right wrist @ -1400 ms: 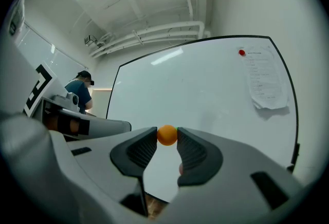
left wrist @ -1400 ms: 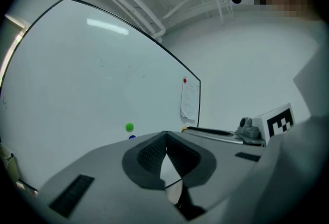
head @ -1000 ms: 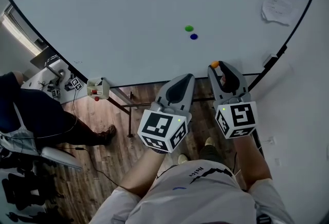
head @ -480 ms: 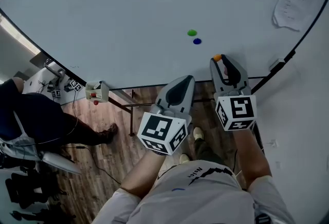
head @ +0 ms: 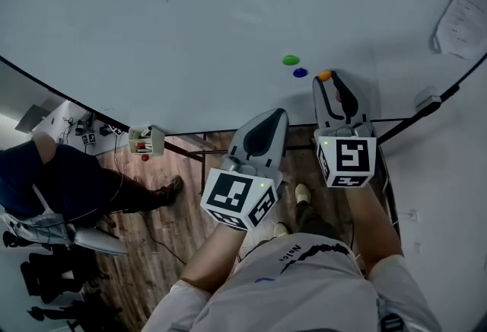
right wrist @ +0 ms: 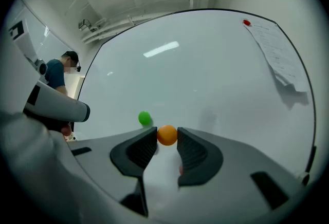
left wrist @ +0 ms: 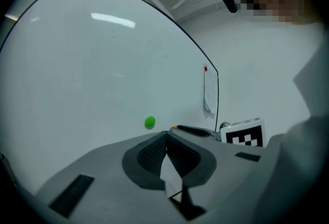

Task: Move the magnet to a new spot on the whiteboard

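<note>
Nearest me, my left gripper [head: 271, 119] hangs low by the whiteboard's bottom edge, its fingers [left wrist: 149, 155] pressed together on nothing, parked out of the way, I'd say. My right gripper [head: 326, 79] reaches up and forward, fingers [right wrist: 198, 153] pinching the orange magnet [right wrist: 167, 135] by its sides, ready to carry. It's low on the whiteboard [head: 190, 18], towards the right edge, just beside the blue magnet [head: 300, 72] and green magnet [head: 290, 60]. Touching the board? Can't tell.
</note>
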{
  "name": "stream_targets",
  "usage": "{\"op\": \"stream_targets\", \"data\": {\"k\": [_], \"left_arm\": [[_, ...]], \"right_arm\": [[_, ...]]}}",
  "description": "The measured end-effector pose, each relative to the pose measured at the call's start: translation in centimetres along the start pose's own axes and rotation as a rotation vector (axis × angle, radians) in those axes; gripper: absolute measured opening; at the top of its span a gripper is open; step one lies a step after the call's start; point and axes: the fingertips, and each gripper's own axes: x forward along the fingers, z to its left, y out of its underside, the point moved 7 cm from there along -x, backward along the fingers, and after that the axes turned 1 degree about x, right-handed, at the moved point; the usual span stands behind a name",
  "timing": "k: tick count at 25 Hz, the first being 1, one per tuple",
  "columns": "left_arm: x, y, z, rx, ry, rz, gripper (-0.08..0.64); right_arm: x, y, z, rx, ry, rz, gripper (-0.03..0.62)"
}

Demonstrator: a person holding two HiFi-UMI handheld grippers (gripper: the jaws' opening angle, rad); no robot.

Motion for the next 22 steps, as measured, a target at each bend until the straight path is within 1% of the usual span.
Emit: {"op": "stream_targets", "data": {"k": [9,17,22], "left_arm": [[1.6,0.9,1.3,-0.013,-0.012,0.026,0.011],[1.4,1.1,1.8,-0.013,-0.019,0.035,0.011],[1.3,1.2,2.1,-0.016,-0.019,0.032,0.011]], "right_arm": [[1.9,1.0,-0.3,0.012,0.044,0.0,0.129],[2.7,0.8,-0.2,0.052,0.115,-0.017,0.129],[2.9,1.0,-0.1,0.061,0.132,-0.023,0.129]]}}
